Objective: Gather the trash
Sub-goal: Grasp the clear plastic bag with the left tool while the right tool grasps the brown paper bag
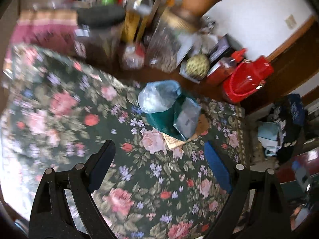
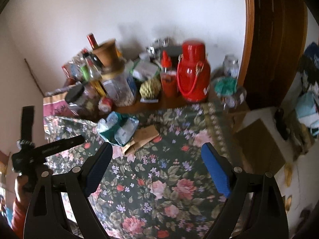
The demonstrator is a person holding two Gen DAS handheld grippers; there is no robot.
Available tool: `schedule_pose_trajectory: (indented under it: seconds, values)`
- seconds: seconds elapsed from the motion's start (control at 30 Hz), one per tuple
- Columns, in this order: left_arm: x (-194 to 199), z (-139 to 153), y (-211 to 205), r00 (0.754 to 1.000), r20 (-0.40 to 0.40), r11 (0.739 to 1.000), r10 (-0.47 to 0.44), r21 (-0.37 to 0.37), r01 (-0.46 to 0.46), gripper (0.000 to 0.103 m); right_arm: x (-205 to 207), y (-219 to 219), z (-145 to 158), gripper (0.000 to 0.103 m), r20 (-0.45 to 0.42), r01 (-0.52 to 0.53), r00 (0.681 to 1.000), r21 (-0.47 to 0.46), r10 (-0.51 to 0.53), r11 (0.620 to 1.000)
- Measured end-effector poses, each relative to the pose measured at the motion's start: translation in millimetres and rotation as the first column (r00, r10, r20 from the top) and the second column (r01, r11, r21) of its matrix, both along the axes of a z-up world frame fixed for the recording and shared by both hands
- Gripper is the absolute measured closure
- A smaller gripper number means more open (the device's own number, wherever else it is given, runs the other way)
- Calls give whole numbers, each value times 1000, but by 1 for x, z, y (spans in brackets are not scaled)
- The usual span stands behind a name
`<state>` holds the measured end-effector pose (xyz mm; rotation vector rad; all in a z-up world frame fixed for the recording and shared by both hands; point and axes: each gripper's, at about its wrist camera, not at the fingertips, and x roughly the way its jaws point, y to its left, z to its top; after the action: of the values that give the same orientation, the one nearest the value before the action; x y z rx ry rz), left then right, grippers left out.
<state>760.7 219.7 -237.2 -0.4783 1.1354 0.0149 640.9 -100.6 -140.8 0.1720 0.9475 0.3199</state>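
A crumpled green and pale blue wrapper lies on the floral tablecloth, with brown paper scraps beside it. My left gripper hangs open above the cloth, nearer me than the wrapper, nothing between its blue pads. My right gripper is open too, empty, short of the scraps. The left tool and the hand holding it show at the left edge of the right wrist view.
Behind the cloth the wooden table carries a red thermos jug, a red sauce bottle, a spiky yellow-green ball, clear jars and bottles. A cardboard box and bags sit off the table's right side.
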Motion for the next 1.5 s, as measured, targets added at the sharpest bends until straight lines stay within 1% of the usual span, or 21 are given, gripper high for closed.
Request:
schedule_pose_trajectory:
  seconds: [0.1, 0.23, 0.33, 0.4, 0.43, 0.47, 0.5, 0.53, 0.57, 0.6, 0.7, 0.8, 0.87, 0.93, 1.03, 1.17, 1.3, 1.33, 1.4, 1.47, 1.5]
  values:
    - [23, -36, 7, 999, -48, 996, 18, -89, -22, 13, 12, 8, -24, 14, -65, 1, 998, 12, 0, 1000]
    - [44, -71, 9, 996, -79, 968, 47, -243, -65, 14, 25, 17, -52, 14, -138, -11, 990, 4, 12, 1000]
    - [54, -82, 7, 997, -60, 946, 56, -315, -72, 15, 33, 24, -69, 14, -174, -28, 984, -6, 26, 1000]
    - [59, -87, 8, 998, -26, 916, 60, -395, -66, 15, 38, 29, -77, 14, -193, -42, 980, -15, 38, 999]
    - [62, -90, 9, 997, -21, 904, 69, -421, -71, 20, 40, 32, -80, 14, -200, -48, 979, -17, 44, 999]
    - [64, -93, 10, 997, -23, 902, 78, -424, -80, 24, 43, 34, -83, 14, -207, -53, 977, -16, 48, 998]
    - [67, -95, 11, 996, -31, 905, 79, -418, -85, 35, 45, 37, -86, 14, -214, -58, 975, -11, 54, 998]
    - [69, -97, 12, 996, -38, 908, 76, -410, -85, 51, 47, 40, -88, 14, -220, -63, 974, -5, 61, 998]
    - [70, -97, 14, 997, -40, 911, 70, -405, -80, 58, 49, 43, -90, 14, -227, -70, 971, 6, 69, 998]
    - [70, -97, 16, 997, -36, 915, 67, -397, -76, 70, 53, 45, -92, 14, -232, -74, 970, 14, 76, 997]
    - [61, -81, 21, 998, 20, 947, 66, -316, -56, 72, 62, 54, -97, 14, -244, -87, 965, 39, 94, 995]
    - [45, -57, 28, 995, 81, 987, 54, -155, -41, 73, 75, 66, -106, 14, -268, -82, 959, 65, 96, 995]
    - [33, -42, 35, 992, 114, 996, 56, -74, -47, 73, 85, 75, -112, 14, -282, -63, 956, 90, 86, 994]
    - [22, -31, 43, 988, 138, 998, 67, -24, -64, 75, 93, 84, -116, 14, -289, -38, 955, 105, 67, 994]
    - [4, -13, 57, 982, 165, 992, 94, 65, -106, 76, 107, 101, -126, 14, -294, 31, 956, 76, -7, 997]
    - [-17, 2, 69, 968, 213, 981, 133, 114, -159, 76, 119, 115, -141, 14, -307, 123, 945, 27, -109, 992]
    - [-22, 9, 70, 962, 233, 979, 141, 110, -170, 76, 116, 114, -157, 16, -300, 170, 938, -31, -172, 985]
    - [-23, 10, 69, 963, 234, 979, 136, 117, -167, 76, 113, 114, -156, 22, -276, 164, 946, -39, -168, 986]
    - [-23, 12, 66, 964, 236, 978, 121, 137, -157, 76, 107, 111, -154, 28, -250, 138, 956, -71, -151, 988]
    - [-20, 12, 59, 966, 238, 980, 98, 144, -135, 76, 100, 104, -153, 41, -245, 102, 962, -79, -119, 992]
    - [-22, 14, 57, 967, 239, 982, 90, 143, -127, 76, 97, 100, -154, 45, -247, 82, 964, -78, -99, 994]
